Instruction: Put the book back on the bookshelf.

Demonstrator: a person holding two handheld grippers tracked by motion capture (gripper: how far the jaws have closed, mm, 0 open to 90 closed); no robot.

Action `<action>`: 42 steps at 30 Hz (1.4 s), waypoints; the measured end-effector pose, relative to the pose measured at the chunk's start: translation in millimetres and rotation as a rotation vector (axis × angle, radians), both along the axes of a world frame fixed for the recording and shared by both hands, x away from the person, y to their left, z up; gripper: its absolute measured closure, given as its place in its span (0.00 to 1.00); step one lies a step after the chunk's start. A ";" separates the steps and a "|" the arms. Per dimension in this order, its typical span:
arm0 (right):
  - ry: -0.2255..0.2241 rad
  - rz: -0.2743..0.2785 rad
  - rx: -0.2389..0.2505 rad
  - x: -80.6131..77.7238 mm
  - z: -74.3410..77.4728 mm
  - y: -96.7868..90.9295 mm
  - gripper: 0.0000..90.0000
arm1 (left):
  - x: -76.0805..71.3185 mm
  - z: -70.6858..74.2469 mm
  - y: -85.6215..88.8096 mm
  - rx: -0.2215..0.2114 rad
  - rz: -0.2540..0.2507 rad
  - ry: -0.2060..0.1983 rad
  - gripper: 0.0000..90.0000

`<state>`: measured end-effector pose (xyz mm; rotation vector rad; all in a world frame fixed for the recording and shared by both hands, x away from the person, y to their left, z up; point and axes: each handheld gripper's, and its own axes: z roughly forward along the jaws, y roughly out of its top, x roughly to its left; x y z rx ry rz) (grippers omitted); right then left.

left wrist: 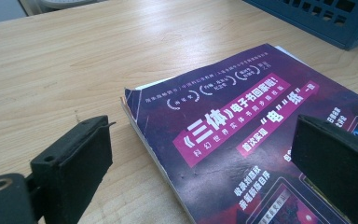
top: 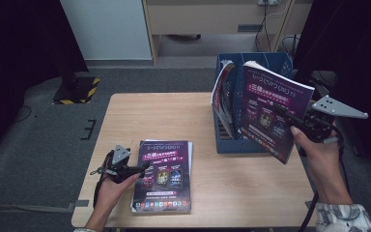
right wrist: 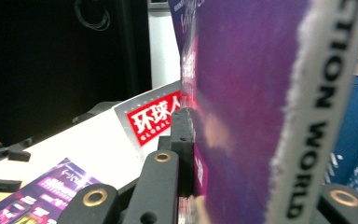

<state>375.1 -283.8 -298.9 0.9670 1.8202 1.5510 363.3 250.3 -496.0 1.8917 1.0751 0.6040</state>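
Over blue bin (top: pixel 232 140), R tongs (top: pixel 290 121) pinch magazine (top: pixel 270 106); L tongs (top: pixel 142 169) spread

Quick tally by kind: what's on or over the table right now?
Purple magazines: 2, one flat on the table, one held up by the right gripper
Magazine with red label, standing in the box: 1
Blue box: 1
Grippers: 2, left, right
Total: 6
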 end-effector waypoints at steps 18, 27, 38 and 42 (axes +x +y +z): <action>0.017 -0.108 -0.011 30.0 -0.8 0.8 0.92 | 0.1 0.0 0.5 -0.001 -0.001 0.000 0.06; 0.030 -0.146 0.004 41.9 -3.4 2.1 0.92 | 0.0 0.3 1.1 -0.003 0.000 -0.002 0.06; 0.050 -0.172 -0.004 55.5 -4.8 4.3 0.92 | 0.1 0.2 0.6 -0.001 -0.002 -0.001 0.06; 0.054 -0.197 0.000 62.9 -4.6 6.5 0.92 | 0.2 0.0 0.8 0.000 -0.001 0.000 0.06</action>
